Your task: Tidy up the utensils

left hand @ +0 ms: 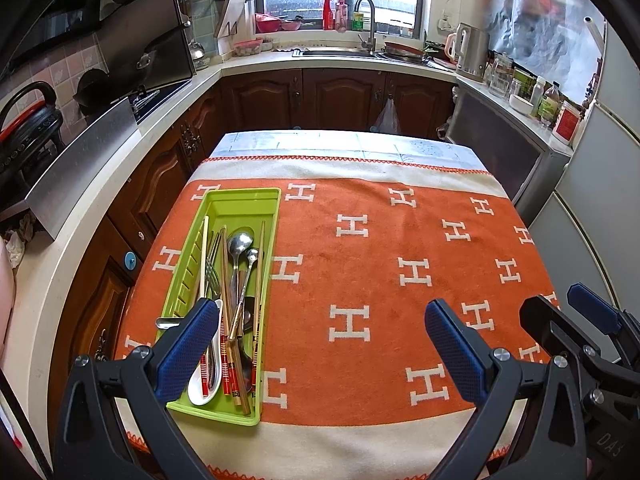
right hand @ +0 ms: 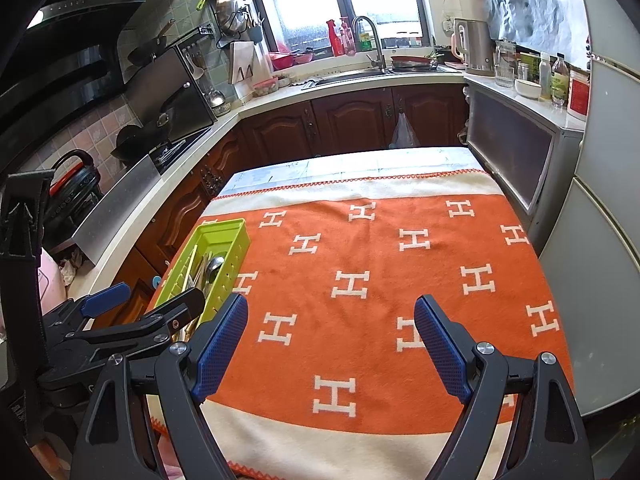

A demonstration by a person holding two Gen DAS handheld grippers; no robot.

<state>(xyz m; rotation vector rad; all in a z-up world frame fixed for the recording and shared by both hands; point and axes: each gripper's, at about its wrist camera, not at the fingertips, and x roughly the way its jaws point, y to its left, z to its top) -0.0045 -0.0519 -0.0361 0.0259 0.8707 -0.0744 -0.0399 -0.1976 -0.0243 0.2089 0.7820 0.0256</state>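
Left wrist view: left gripper (left hand: 322, 350) fingers spread wide, holding nothing, hovering over near end of green tray (left hand: 240, 200). Tray sits on left part of desk, on orange blanket (left hand: 380, 280) with white "H" pattern. Inside, jumbled: steel spoons (left hand: 239, 240), fork (left hand: 212, 276), chopsticks (left hand: 227, 360), white ceramic spoon (left hand: 200, 392). Metal likely slick, stiff, light; ceramic fragile. Best pinch mid-handle. Chopstick print unreadable.

Right wrist view: right gripper (right hand: 330, 352) fingers apart, empty, above bare blanket; tray off to left.
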